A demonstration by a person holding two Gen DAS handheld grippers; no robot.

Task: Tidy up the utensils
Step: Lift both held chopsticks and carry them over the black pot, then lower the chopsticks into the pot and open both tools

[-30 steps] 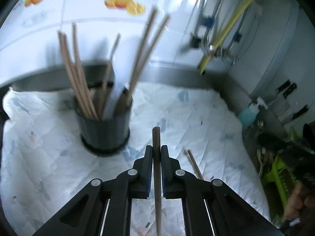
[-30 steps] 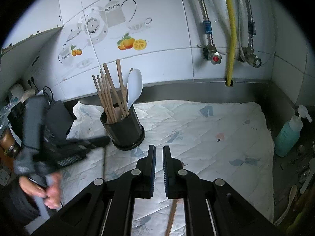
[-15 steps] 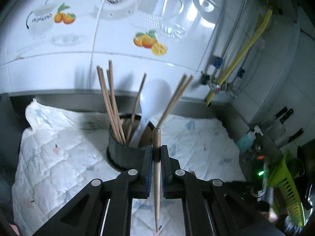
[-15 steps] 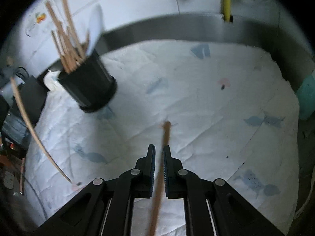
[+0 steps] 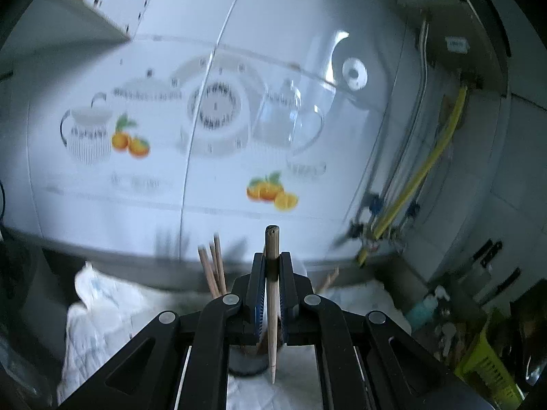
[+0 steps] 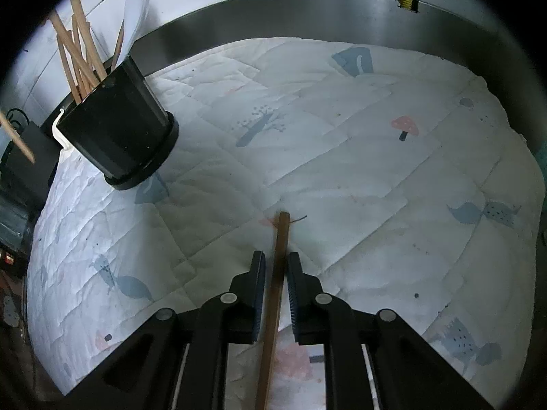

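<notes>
no readable text anywhere, the small wall-unit label [image 5: 457,45] perhaps too blurred

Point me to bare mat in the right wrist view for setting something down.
Free: the quilted mat from the black utensil holder across to the steel wall. Crowded: the holder's corner, and the loose chopstick lying between the right gripper and its opening jaws.
</notes>
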